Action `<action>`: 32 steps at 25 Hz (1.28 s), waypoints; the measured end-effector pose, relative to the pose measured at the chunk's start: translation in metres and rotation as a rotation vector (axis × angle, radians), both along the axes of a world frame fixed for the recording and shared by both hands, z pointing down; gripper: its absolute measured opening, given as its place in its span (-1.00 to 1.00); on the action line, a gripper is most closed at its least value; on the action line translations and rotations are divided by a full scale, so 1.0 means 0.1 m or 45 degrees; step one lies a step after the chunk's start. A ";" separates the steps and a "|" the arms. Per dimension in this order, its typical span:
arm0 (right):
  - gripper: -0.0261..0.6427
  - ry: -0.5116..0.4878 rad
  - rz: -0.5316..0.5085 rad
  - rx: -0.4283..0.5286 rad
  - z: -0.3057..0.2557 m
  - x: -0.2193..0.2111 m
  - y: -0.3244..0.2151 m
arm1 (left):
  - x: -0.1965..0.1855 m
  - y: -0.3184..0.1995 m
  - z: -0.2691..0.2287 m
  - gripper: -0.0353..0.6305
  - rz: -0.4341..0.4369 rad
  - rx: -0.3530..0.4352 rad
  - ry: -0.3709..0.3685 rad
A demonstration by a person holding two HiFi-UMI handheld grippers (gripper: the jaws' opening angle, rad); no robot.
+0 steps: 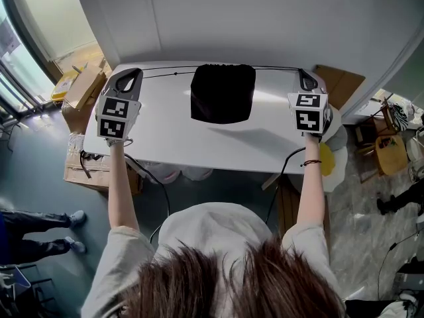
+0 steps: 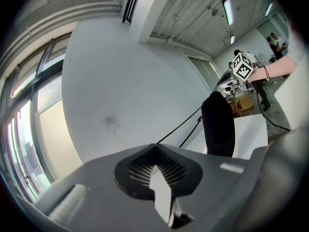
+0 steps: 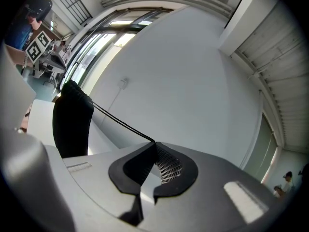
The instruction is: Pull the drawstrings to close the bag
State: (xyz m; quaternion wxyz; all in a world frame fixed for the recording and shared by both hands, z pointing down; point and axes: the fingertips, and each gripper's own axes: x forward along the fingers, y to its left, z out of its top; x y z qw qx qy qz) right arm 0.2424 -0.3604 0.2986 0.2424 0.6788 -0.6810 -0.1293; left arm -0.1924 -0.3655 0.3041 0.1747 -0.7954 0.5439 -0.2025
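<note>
A black drawstring bag (image 1: 222, 93) lies at the back middle of the white table (image 1: 172, 138), its top bunched tight. Thin black drawstrings (image 1: 162, 71) run taut from the bag's top out to both sides. My left gripper (image 1: 134, 73) is at the table's far left corner, shut on the left drawstring (image 2: 181, 125), which runs from its tips to the bag (image 2: 218, 124). My right gripper (image 1: 304, 75) is at the far right corner, shut on the right drawstring (image 3: 120, 123), which leads to the bag (image 3: 71, 124).
A white wall (image 1: 265, 18) rises right behind the table. Cardboard boxes (image 1: 83, 88) stand on the floor at the left, more boxes and a stool (image 1: 391, 154) at the right. A cable (image 1: 156, 197) hangs under the table's front edge. A person's feet (image 1: 69, 230) show at the far left.
</note>
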 end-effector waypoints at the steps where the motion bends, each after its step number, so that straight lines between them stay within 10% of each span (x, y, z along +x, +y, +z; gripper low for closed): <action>1: -0.86 -0.002 0.001 0.001 0.00 0.00 0.00 | 0.00 0.00 0.01 -0.88 -0.001 0.001 0.001; 32: -0.86 -0.036 0.012 0.017 0.00 0.11 -0.01 | -0.02 -0.05 0.01 -0.88 -0.027 0.008 0.024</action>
